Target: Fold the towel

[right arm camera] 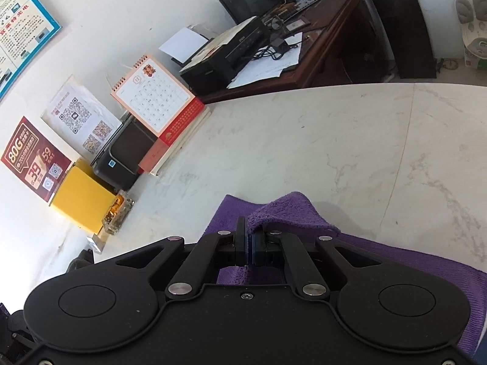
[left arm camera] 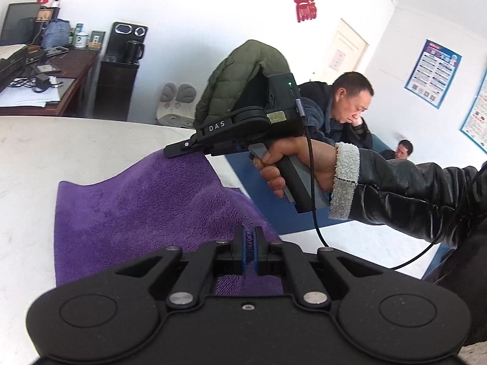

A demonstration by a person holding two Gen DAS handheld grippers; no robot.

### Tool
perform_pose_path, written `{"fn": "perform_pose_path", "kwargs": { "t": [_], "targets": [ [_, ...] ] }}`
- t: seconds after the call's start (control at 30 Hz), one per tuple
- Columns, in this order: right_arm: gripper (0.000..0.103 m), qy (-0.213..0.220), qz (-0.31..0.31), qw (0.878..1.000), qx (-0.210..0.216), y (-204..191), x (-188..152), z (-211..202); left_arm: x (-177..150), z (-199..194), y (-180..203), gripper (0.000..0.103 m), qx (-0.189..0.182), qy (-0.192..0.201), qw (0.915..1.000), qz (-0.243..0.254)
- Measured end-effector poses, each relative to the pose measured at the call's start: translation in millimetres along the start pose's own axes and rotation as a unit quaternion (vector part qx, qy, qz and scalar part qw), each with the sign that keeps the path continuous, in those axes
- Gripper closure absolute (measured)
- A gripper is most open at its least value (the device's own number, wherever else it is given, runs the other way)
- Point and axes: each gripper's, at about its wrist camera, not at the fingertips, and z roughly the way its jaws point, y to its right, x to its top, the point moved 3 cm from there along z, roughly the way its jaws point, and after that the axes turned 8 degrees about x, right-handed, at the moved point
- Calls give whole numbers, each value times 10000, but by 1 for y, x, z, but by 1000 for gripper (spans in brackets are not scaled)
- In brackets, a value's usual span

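Observation:
A purple towel [left arm camera: 131, 213] lies on the white marble table [left arm camera: 45, 158], its near edge lifted. My left gripper [left arm camera: 249, 237] is shut on a pinch of that edge. In the left wrist view my right gripper [left arm camera: 170, 152], held in a hand with a black sleeve, is shut on the towel's far right corner and holds it above the table. In the right wrist view the right gripper [right arm camera: 247, 228] pinches a raised fold of the purple towel [right arm camera: 289, 210], which drapes down to the marble table [right arm camera: 304, 140].
A desk calendar [right arm camera: 158, 100], a black box [right arm camera: 127, 152], a yellow box [right arm camera: 82, 200] and a small glass dish [right arm camera: 117, 216] stand along the table's left side by the wall. A wooden desk [right arm camera: 319, 51] with a printer lies beyond. Two people [left arm camera: 350, 106] sit past the table's right edge.

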Motion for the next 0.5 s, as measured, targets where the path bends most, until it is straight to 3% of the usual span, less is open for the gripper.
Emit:
{"fn": "perform_pose_path", "kwargs": {
  "t": [0.5],
  "targets": [
    [101, 58, -29, 9990, -431, 24, -11, -69, 13, 31, 23, 99, -903, -199, 9952, 315]
  ]
}}
